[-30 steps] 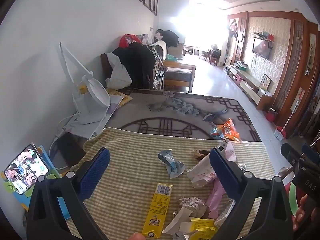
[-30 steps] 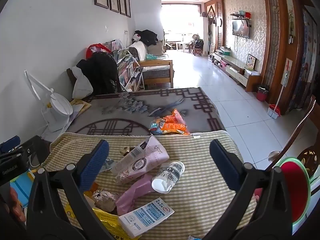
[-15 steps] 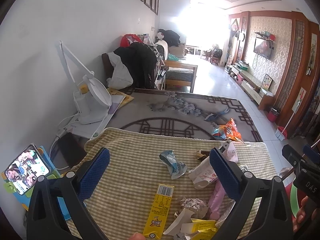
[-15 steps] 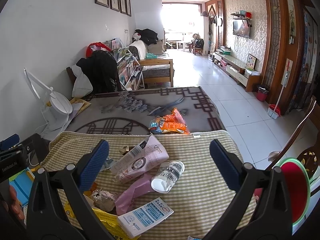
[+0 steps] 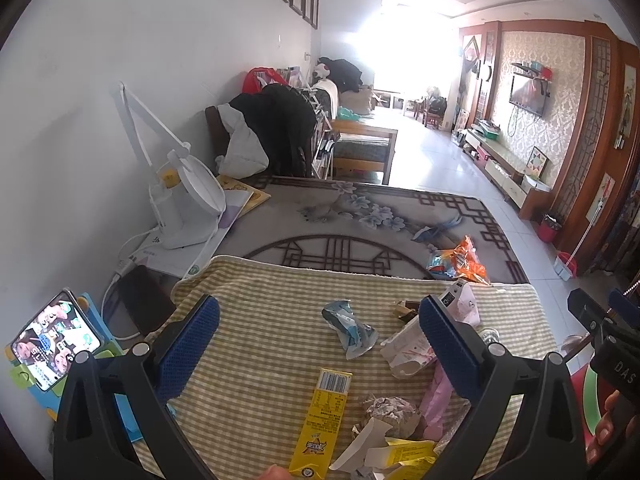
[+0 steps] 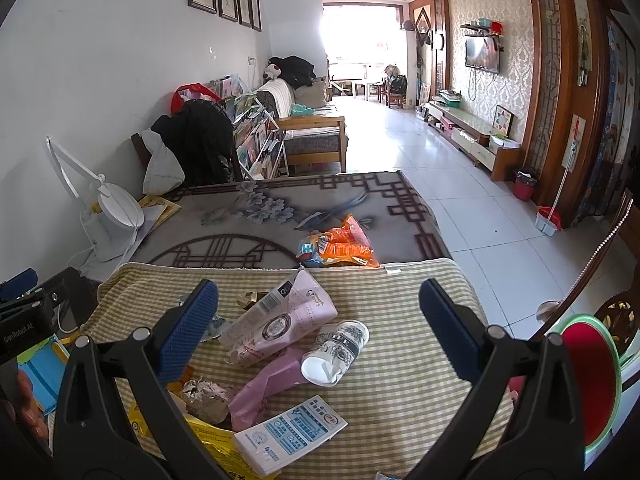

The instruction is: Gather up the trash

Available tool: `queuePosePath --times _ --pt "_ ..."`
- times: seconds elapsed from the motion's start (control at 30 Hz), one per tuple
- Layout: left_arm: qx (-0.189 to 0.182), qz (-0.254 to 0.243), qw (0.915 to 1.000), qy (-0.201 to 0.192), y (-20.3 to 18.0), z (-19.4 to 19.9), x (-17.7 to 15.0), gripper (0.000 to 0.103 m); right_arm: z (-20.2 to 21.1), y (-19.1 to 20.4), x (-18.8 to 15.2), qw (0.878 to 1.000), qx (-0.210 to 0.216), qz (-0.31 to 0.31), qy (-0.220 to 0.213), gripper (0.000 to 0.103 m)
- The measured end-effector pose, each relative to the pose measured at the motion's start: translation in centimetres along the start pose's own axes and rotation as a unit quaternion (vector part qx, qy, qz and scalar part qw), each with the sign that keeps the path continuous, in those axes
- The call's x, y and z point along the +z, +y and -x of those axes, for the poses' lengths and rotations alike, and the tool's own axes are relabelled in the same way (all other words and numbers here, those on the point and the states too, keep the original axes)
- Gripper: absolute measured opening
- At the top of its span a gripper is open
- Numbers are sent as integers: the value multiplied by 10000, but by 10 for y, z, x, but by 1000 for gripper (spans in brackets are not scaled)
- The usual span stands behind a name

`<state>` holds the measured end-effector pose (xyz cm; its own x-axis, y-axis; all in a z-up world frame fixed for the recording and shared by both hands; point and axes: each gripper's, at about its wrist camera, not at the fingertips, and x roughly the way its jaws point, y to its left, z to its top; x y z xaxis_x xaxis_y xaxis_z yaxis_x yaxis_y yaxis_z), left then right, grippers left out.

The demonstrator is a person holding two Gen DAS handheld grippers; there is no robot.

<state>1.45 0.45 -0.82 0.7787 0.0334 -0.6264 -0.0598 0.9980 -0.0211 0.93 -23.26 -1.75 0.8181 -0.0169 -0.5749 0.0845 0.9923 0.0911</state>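
Left gripper [image 5: 320, 338] held level above near edge of checked cloth [image 5: 260, 292], aimed across desk toward far end; blue pads [image 5: 188, 344] wide apart, nothing between. Right gripper [image 6: 318, 326] same pose, further toward right edge, pads [image 6: 448, 324] also wide apart & empty. Both well above the trash, not touching anything.

Trash all on cloth, mostly near edge & centre-right:
- yellow box [image 5: 322, 420] flat, long way pointing at near edge, between left gripper's fingers.
- blue-white wrapper [image 5: 350, 328] crumpled, mid cloth, apart from rest.
- pink tube [image 6: 280, 318] lying w/ barcode end toward far edge, touching paper cup [image 6: 336, 350] area; cup on its side, open mouth toward near edge.
- pink bag [image 6: 266, 388] crumpled just below tube, beside foil wad [image 6: 204, 398].
- blue-print leaflet [image 6: 292, 432] at near edge, over yellow wrapper [image 6: 216, 446].
- orange snack bag [image 6: 340, 246] off cloth, on grey patterned desk cover [image 6: 248, 208], just past cloth's far edge, right side.

Left edge of desk: white lamp [image 5: 188, 204] by wall, phone [image 5: 54, 338] w/ lit screen propped at near-left corner. Fingertip [image 5: 274, 472] showing at bottom of left view, by box end. Right hand [image 5: 610, 428] visible far right in left view, gripping handle of the other tool.
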Motion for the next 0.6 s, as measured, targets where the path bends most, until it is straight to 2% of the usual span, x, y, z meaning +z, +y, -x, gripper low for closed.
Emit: queuePosePath --times 0.33,0.6 --pt "-21 24 9998 172 3 -9 1 95 -8 -1 -3 9999 -30 33 160 99" --pt "145 -5 9999 -55 6 3 6 95 -6 1 -2 9999 -57 26 158 99"
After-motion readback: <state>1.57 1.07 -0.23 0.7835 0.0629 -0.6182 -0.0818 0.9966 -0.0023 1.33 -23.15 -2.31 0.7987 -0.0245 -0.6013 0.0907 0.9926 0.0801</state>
